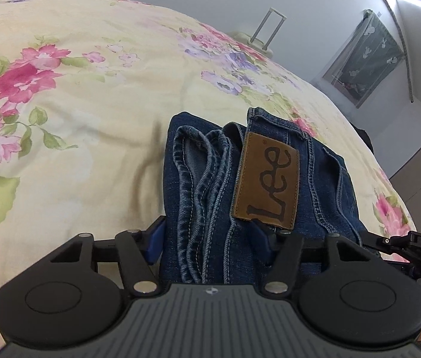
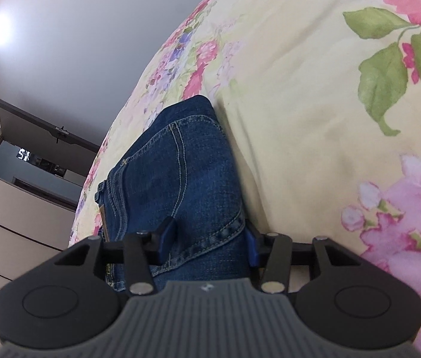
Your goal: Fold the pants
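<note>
Dark blue jeans (image 1: 207, 185) lie folded into a thick bundle on a floral bedspread (image 1: 76, 95). A brown leather Lee patch (image 1: 265, 182) on the waistband faces the left wrist camera. My left gripper (image 1: 210, 238) is shut on the stacked hems and waistband end of the bundle, blue pads on either side. In the right wrist view the jeans (image 2: 180, 173) show a back pocket seam. My right gripper (image 2: 207, 243) is shut on the folded edge of the jeans there.
The cream bedspread (image 2: 315, 104) with pink flowers fills most of both views. A suitcase handle (image 1: 268, 29) stands beyond the bed's far edge. A curtained window (image 1: 365, 56) and white drawers (image 2: 7, 217) line the walls. The other gripper's body (image 1: 413, 247) shows at the right.
</note>
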{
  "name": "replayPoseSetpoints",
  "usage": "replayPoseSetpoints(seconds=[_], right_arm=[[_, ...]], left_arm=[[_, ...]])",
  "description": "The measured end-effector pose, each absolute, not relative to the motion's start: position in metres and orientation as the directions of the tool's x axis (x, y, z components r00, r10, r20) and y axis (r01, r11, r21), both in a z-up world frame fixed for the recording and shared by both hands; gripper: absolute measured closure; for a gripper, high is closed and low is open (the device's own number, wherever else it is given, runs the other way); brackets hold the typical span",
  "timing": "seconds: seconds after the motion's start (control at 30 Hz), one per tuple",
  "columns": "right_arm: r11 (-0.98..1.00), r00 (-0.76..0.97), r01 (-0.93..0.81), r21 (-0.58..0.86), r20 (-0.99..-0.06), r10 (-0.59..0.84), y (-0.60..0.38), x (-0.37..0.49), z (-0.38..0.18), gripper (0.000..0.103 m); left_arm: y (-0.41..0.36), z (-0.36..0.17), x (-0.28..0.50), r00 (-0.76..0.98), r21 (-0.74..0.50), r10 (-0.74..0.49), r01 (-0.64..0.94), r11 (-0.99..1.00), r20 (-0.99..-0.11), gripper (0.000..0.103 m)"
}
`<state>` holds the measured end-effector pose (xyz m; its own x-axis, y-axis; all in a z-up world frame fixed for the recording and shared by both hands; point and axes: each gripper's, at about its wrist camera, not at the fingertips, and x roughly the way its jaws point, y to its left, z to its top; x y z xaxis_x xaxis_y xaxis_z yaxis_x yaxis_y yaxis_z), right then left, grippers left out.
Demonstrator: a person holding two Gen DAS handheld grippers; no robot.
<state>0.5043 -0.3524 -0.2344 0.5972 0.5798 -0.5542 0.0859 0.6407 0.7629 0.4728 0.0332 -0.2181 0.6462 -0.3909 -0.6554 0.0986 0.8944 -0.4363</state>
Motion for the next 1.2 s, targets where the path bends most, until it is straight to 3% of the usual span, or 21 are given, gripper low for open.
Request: replayPoseSetpoints(seconds=[0.13,0.23,0.4,0.6,0.87,1.07,1.2], right_arm=[[0.673,0.604,0.052,0.738,-0.56,0.568,-0.346,0.5,-0.221,0.079],[0.716,0.616,0.002,0.698,-0.565,0.55,-0.336,0.496,-0.197,0.083],[0.766,0.629,-0.124,0.631,-0.547,0.552,-0.309,0.484,-0.14,0.086],[0.741,0.603,-0.229,0.631,-0.506,0.617,-0.253,0.474,-0.098,0.086],[0.621,0.47,-0.229,0.749,-0.474,0.745,-0.152,0.459,-0.138,0.086],[0.661,0.409,-0.189,0.726,-0.554,0.725,-0.114,0.445,-0.173,0.087],[0.713,0.377,-0.132,0.688,-0.631,0.678,-0.109,0.447,-0.183,0.083]], left_arm=[[0.026,-0.21,0.469,0.66,-0.409,-0.373,0.107,0.906,-0.653,0.073],[0.03,-0.202,0.467,0.667,-0.432,-0.38,0.096,0.897,-0.641,0.082],[0.043,-0.179,0.457,0.676,-0.431,-0.384,0.108,0.896,-0.629,0.083],[0.118,-0.133,0.424,0.703,-0.399,-0.329,0.07,0.914,-0.631,0.083],[0.207,-0.127,0.383,0.671,-0.302,-0.199,-0.038,0.953,-0.714,0.084],[0.229,-0.162,0.373,0.64,-0.326,-0.2,-0.083,0.942,-0.742,0.084],[0.223,-0.159,0.374,0.604,-0.25,-0.154,-0.078,0.965,-0.782,0.074]])
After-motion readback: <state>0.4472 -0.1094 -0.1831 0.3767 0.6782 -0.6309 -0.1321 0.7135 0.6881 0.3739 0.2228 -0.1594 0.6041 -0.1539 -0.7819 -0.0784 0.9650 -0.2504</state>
